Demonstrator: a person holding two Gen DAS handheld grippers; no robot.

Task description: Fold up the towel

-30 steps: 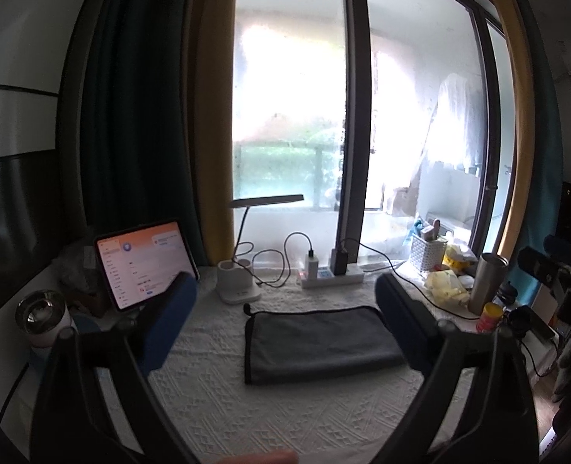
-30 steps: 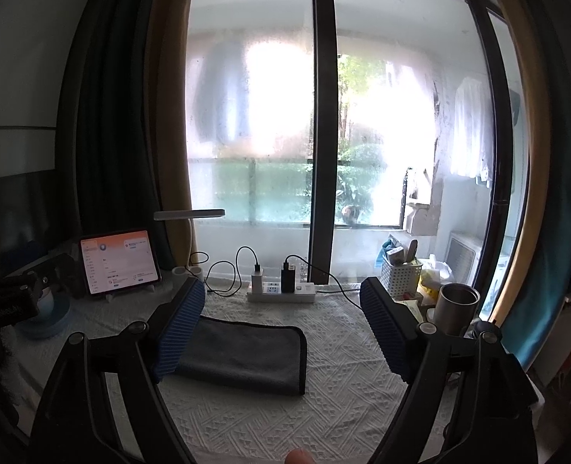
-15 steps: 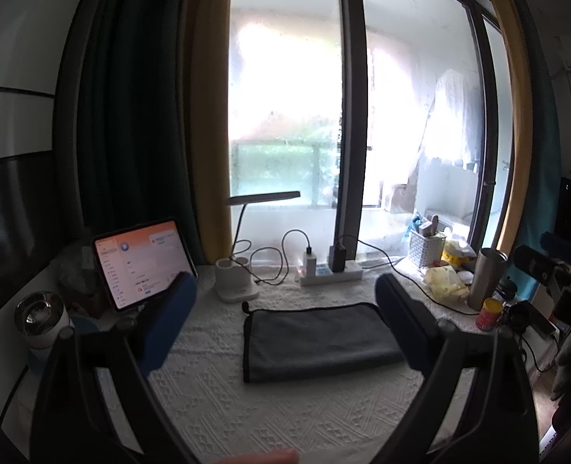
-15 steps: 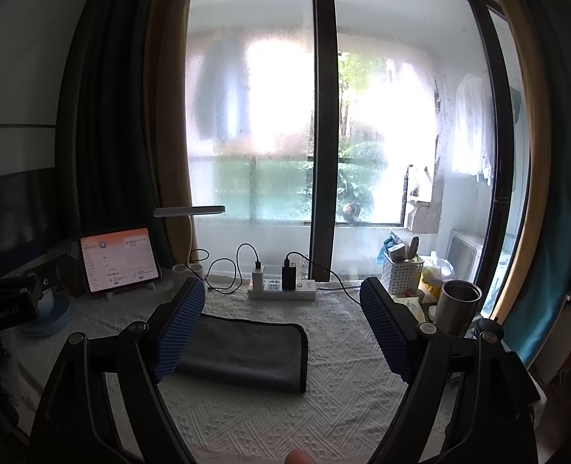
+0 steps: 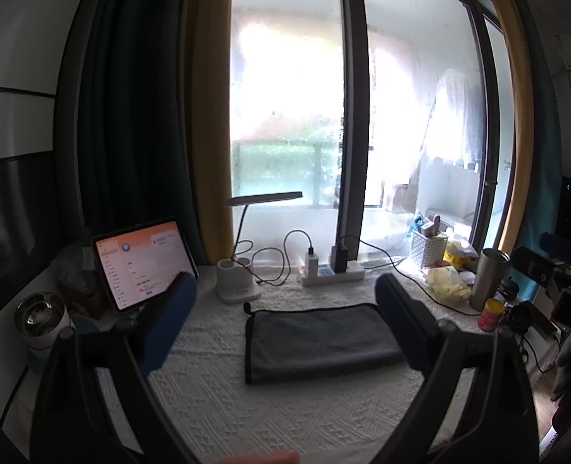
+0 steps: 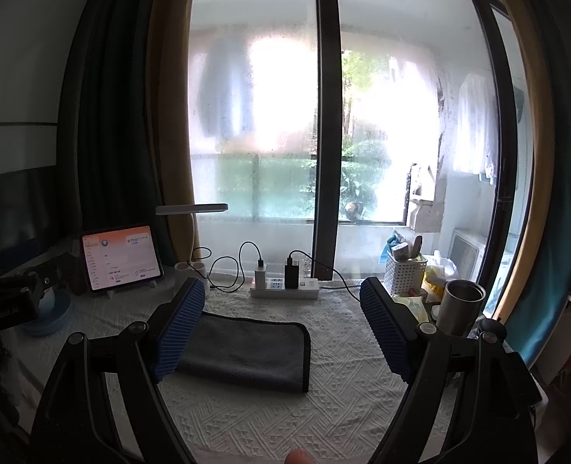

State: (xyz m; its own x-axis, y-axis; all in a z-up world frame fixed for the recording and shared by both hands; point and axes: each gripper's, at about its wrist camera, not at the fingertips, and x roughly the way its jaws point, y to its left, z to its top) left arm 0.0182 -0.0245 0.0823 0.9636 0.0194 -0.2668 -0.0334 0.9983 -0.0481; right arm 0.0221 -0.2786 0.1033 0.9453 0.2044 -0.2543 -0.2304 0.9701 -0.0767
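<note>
While both claws hang spread and empty, dark grey towel point(image 5: 320, 342) (black-edged) folded flat, neat rectangle on white cloth point(image 5: 285, 417)

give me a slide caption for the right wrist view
Open right gripper held above a folded grey towel on a white textured tablecloth, window behind.
</note>
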